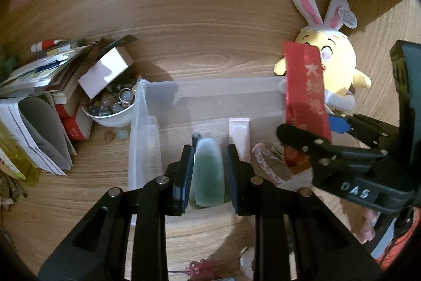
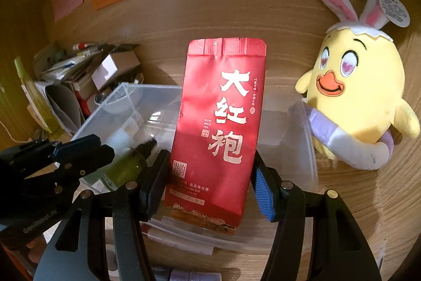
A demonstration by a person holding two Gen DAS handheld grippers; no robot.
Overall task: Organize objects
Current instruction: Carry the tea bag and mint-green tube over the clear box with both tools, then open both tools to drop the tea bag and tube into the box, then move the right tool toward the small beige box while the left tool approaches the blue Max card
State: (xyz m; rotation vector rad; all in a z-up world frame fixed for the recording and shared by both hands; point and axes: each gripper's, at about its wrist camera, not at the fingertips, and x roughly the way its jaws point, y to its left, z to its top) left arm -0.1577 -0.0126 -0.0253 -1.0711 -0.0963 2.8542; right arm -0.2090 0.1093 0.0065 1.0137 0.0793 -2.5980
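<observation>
Two tools are mine. My right tool (image 2: 210,183) is clamped about half-wide on one red tea packet (image 2: 219,128), upright above the one clear plastic bin (image 1: 210,94) on the bench (image 1: 197,44). My left tool (image 1: 209,170) is nearly closed, gripping one small green bottle (image 1: 208,173) over that bin. One yellow plush chick (image 2: 357,96) leans beside the bin; one white tube (image 1: 239,138) lies inside.

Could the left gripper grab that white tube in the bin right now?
Probably not: the left gripper is already shut on a green bottle. The white tube lies close beside it, otherwise unblocked.
</observation>
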